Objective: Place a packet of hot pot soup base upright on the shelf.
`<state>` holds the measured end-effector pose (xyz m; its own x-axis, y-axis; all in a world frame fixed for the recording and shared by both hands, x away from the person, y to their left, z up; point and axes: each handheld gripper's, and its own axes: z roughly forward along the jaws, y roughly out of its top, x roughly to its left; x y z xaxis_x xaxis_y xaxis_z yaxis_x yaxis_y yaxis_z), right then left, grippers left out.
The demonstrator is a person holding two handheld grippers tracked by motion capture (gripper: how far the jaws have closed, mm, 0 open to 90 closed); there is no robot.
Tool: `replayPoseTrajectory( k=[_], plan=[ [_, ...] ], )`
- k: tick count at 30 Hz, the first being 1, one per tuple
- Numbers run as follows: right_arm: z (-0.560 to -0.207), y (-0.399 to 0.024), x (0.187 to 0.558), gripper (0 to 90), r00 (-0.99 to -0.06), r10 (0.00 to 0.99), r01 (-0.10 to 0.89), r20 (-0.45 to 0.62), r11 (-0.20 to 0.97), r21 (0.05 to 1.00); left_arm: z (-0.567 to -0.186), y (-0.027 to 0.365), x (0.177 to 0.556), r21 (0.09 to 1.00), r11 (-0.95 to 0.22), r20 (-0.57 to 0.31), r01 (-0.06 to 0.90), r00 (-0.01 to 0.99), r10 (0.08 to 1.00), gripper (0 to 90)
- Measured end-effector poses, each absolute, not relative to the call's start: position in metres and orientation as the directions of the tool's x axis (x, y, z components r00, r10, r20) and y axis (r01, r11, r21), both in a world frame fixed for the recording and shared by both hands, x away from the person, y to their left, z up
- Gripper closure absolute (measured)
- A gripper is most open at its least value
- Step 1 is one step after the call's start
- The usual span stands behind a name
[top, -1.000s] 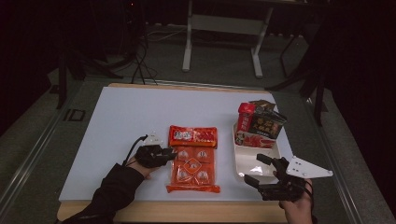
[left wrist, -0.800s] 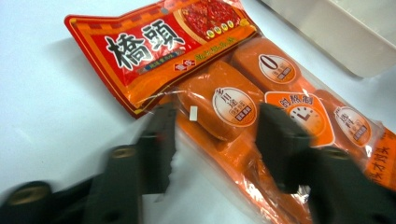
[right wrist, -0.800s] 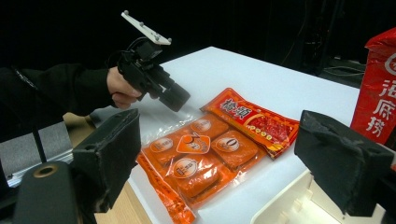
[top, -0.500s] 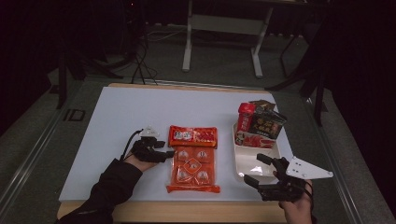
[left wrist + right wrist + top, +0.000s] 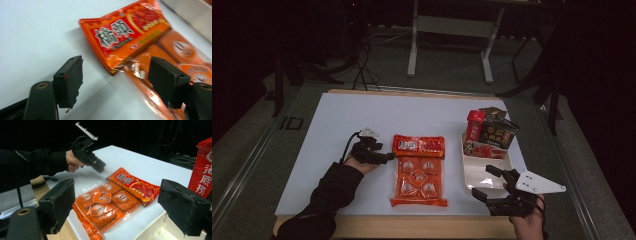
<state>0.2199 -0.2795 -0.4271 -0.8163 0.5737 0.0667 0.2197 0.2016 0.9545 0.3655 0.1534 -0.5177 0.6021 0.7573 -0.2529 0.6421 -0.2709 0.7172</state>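
Left gripper (image 5: 387,157) at the orange pack's (image 5: 418,170) left edge, jaws just opened wide, gripping nothing. Pack lies flat mid-table (image 5: 332,125), near the front edge. Right gripper (image 5: 486,183) at the front right corner by the white tray (image 5: 474,172), jaws spread, empty.

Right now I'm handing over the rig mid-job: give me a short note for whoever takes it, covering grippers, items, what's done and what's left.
Left gripper: open, jaws just been opening, nothing clamped; it sits at the left edge of the orange snack pack, whose corner lies between the jaws untouched.
Right gripper: open, empty, at the near end of the white tray.
Items: pack flat on the white table; red carton and dark packets stand at the tray's far end.
Done: tray partly loaded.
Left: probably grip the pack and move it into the tray.
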Motion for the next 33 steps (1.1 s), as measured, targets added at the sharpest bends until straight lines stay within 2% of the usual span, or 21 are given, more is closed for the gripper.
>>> replayPoseTrajectory(
  k=[7,22,30,33],
  plan=[
    [-0.429,-0.276,0.220,14.1,-0.822,0.567,0.216,0.054,0.222,0.951,-0.522,0.150,0.382,0.710,-0.278,-0.235,0.647,0.590,0.773,28.6],
    [-0.432,-0.277,0.222,14.1,-0.825,0.562,0.227,0.060,0.232,0.946,-0.542,0.137,0.407,0.666,-0.266,-0.288,0.697,0.568,0.771,31.3],
    [-0.433,-0.276,0.221,14.1,-0.827,0.560,0.229,0.060,0.237,0.944,-0.542,0.125,0.410,0.657,-0.293,-0.308,0.695,0.602,0.736,46.3],
    [-0.432,-0.277,0.221,14.1,-0.827,0.559,0.226,0.059,0.235,0.945,-0.542,0.120,0.410,0.654,-0.310,-0.311,0.690,0.620,0.721,48.9]
  ],
)
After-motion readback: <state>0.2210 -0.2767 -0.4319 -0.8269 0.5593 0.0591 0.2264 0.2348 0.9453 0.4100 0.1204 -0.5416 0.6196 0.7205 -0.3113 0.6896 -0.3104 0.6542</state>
